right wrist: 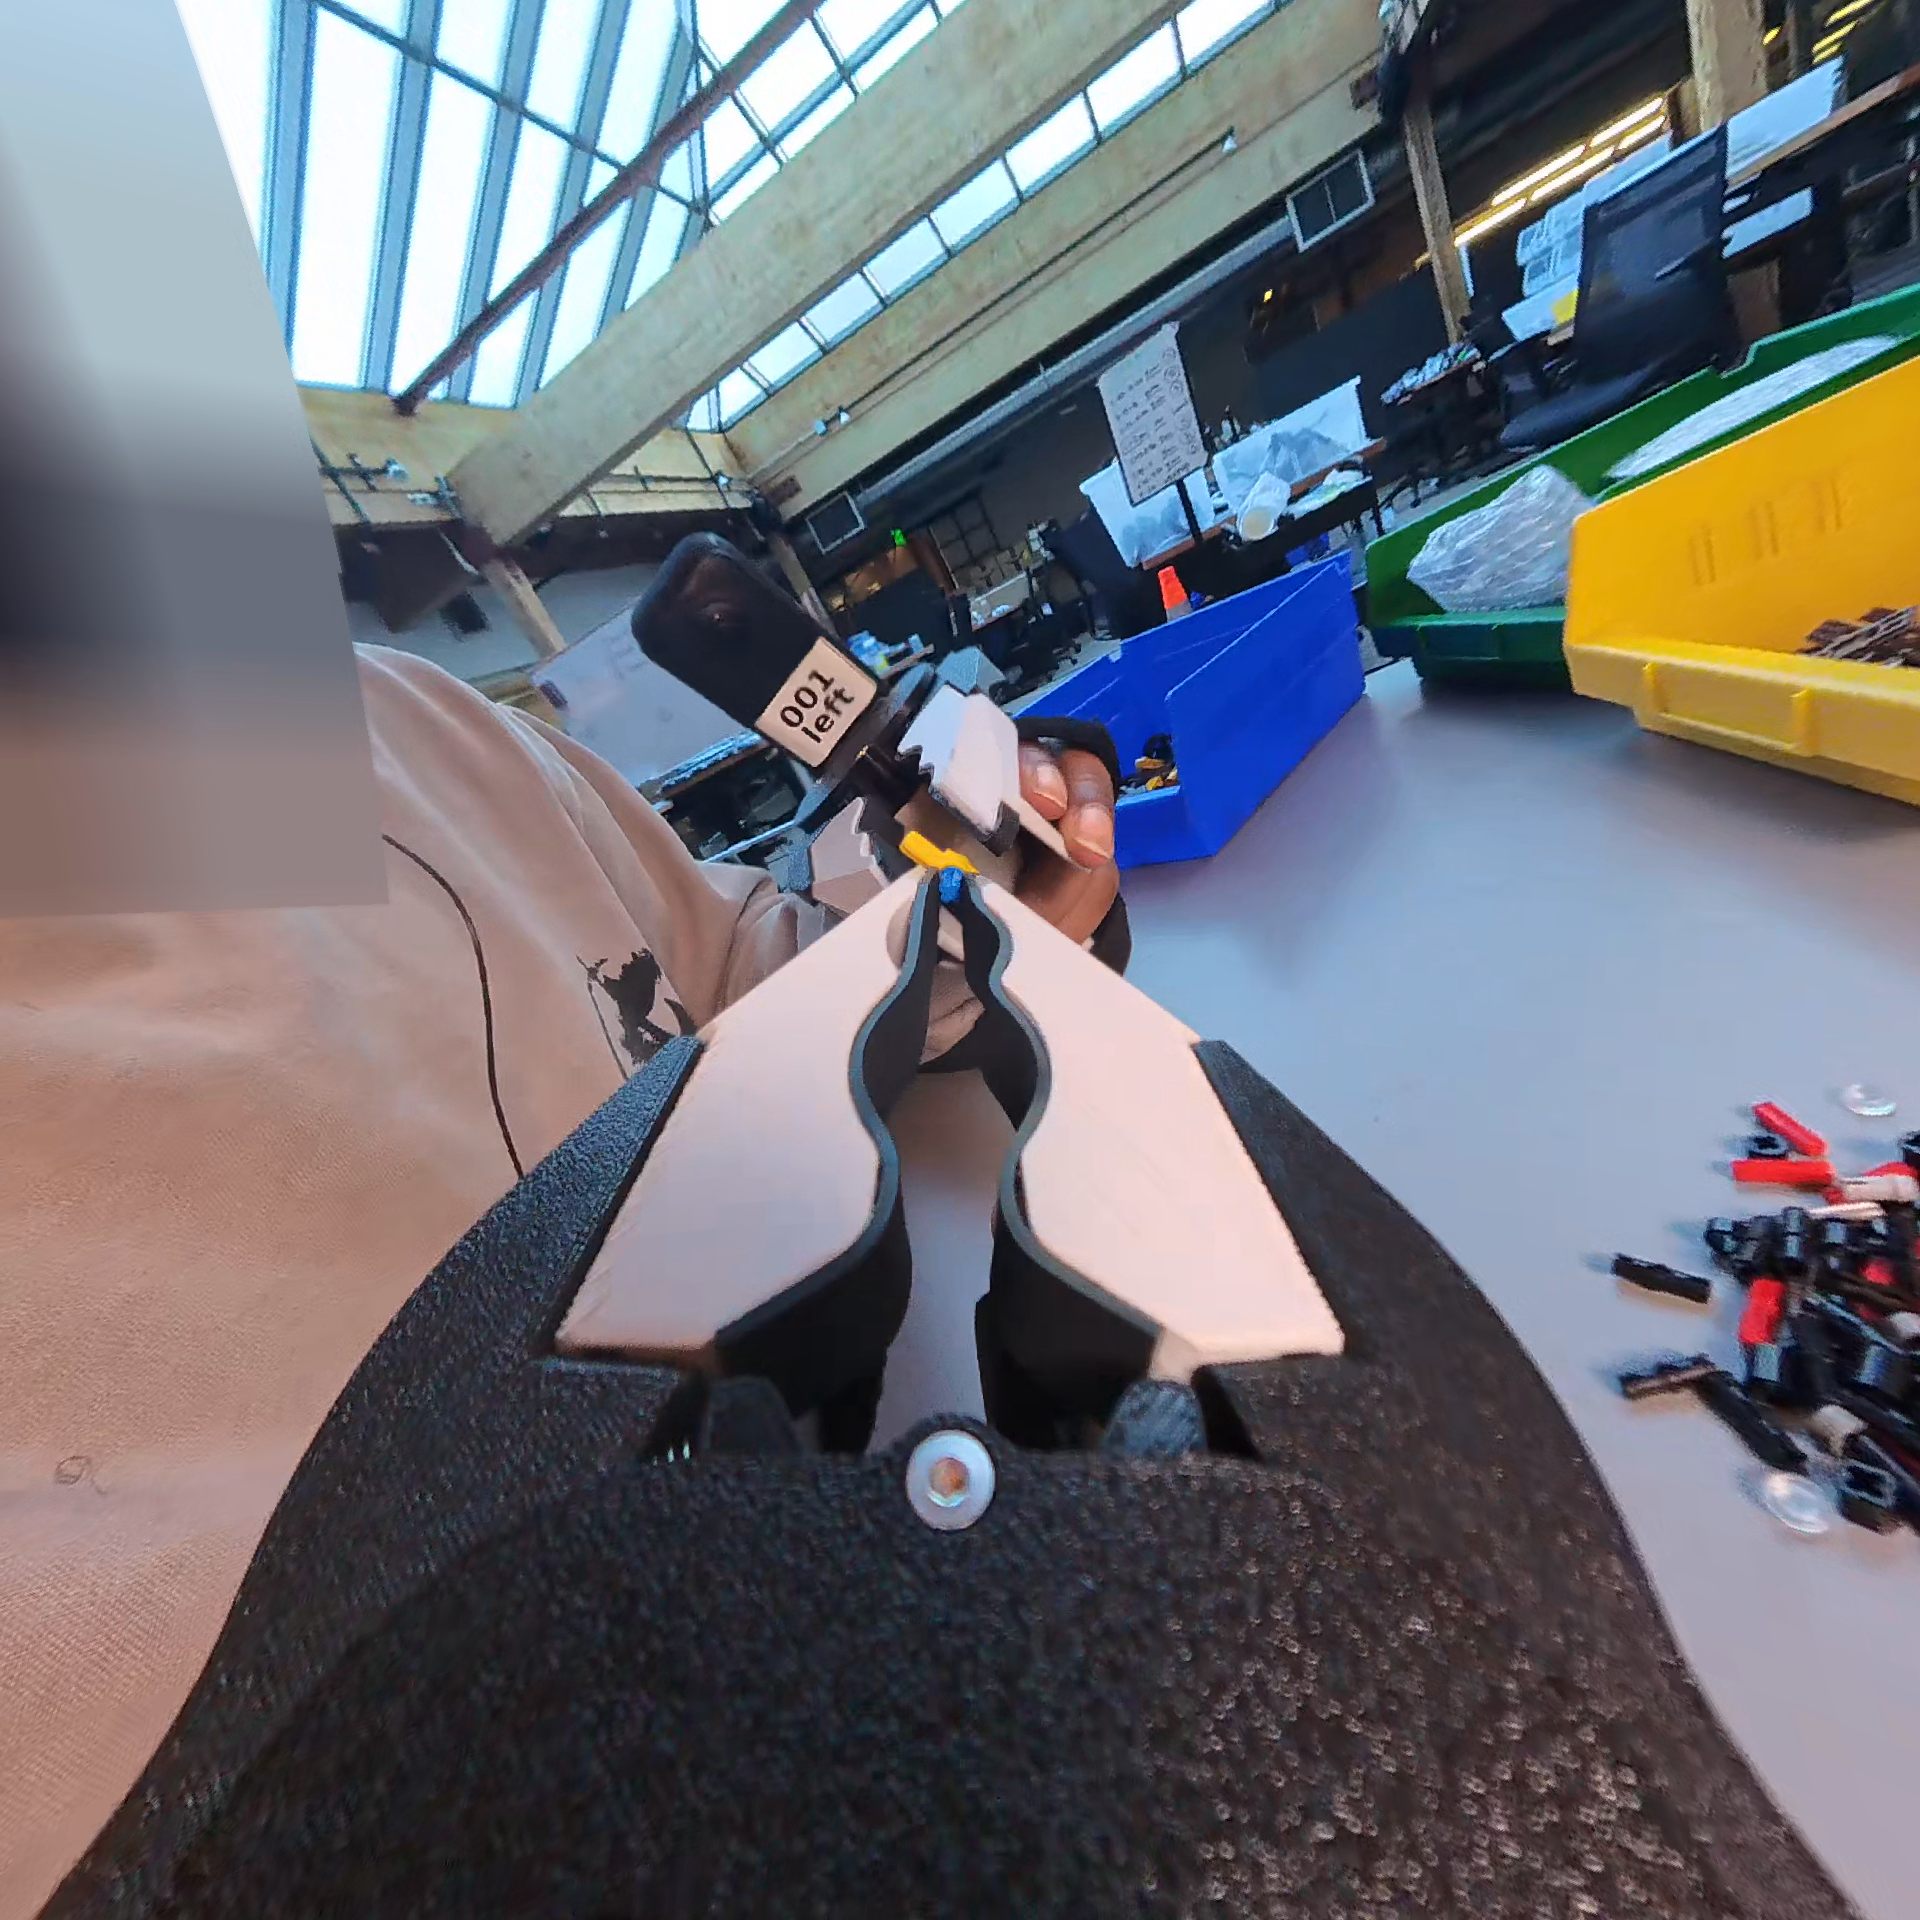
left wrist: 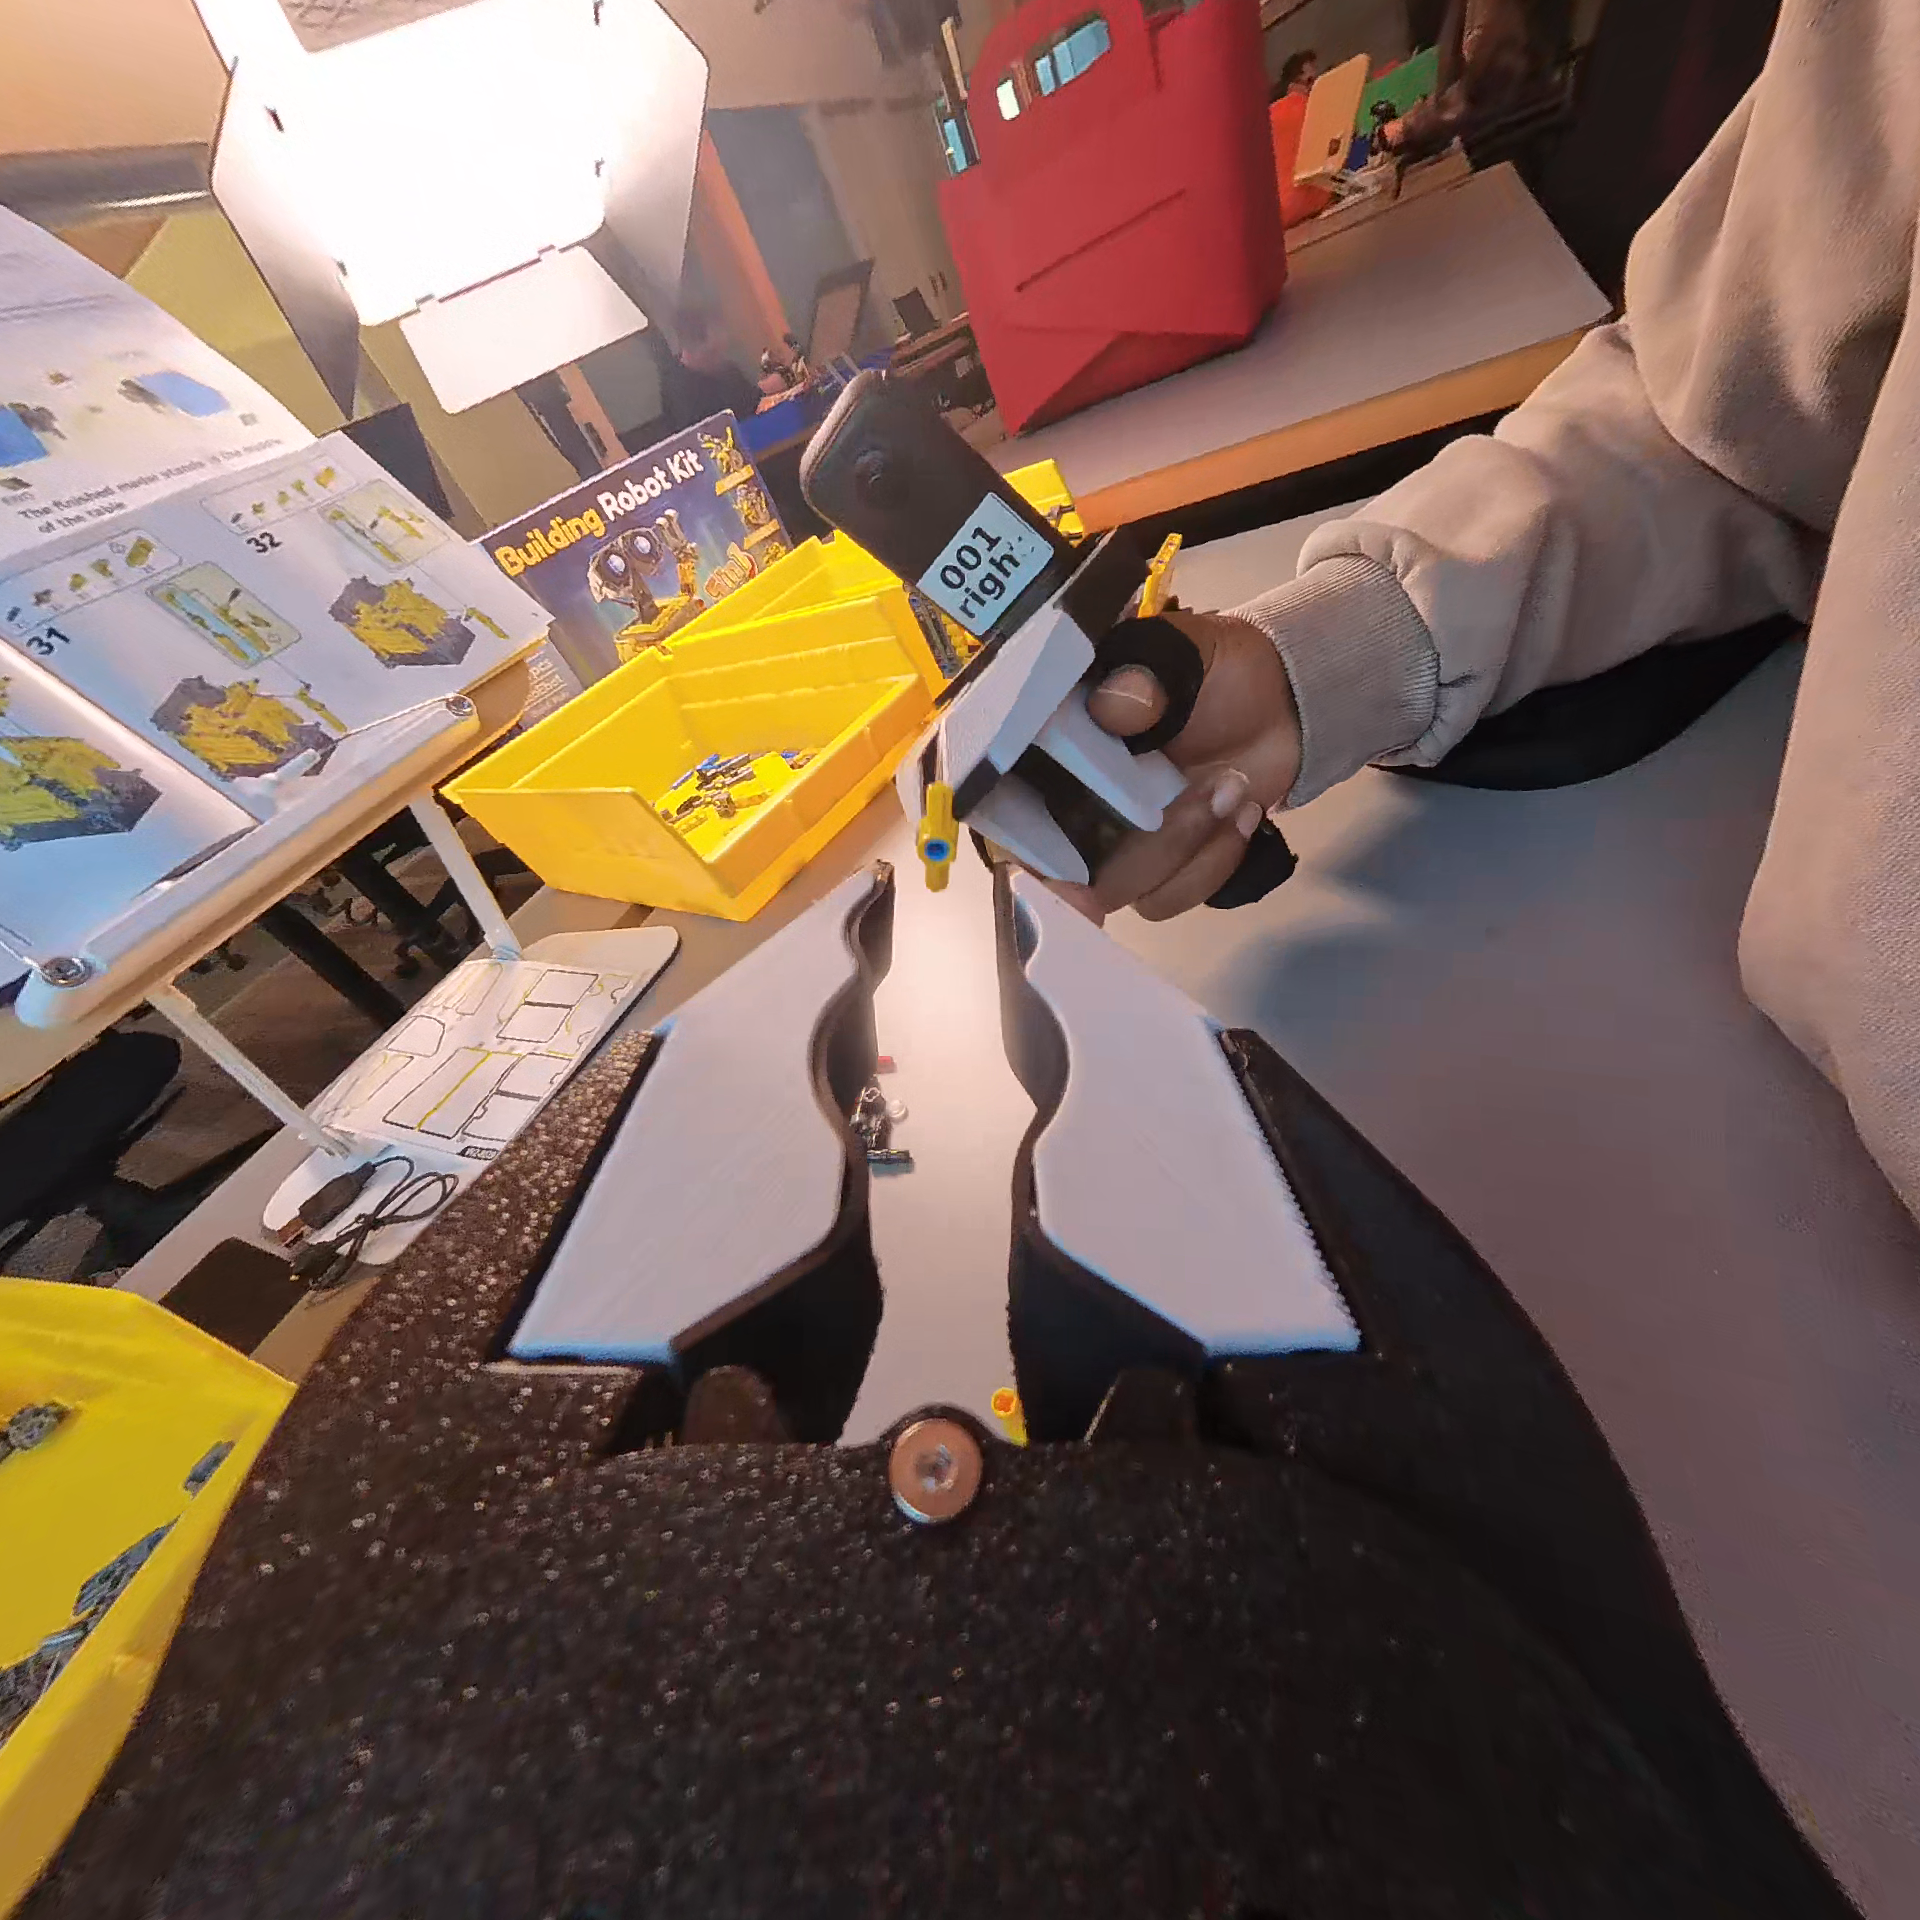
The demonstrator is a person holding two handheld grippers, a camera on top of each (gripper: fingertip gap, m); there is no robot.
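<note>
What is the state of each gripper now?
Left gripper: open, holding nothing.
Right gripper: shut on a small yellow and blue building piece.

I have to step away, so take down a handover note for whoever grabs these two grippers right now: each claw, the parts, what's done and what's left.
Left claw: open and empty, tips just short of the other claw's piece.
Right claw: shut on a small yellow piece with a blue pin, held above the table.
Parts: yellow bin ahead; loose black and red pieces on the table; instruction booklet open on its stand.
Done: piece picked up. Left: it is joined to nothing yet.
</note>
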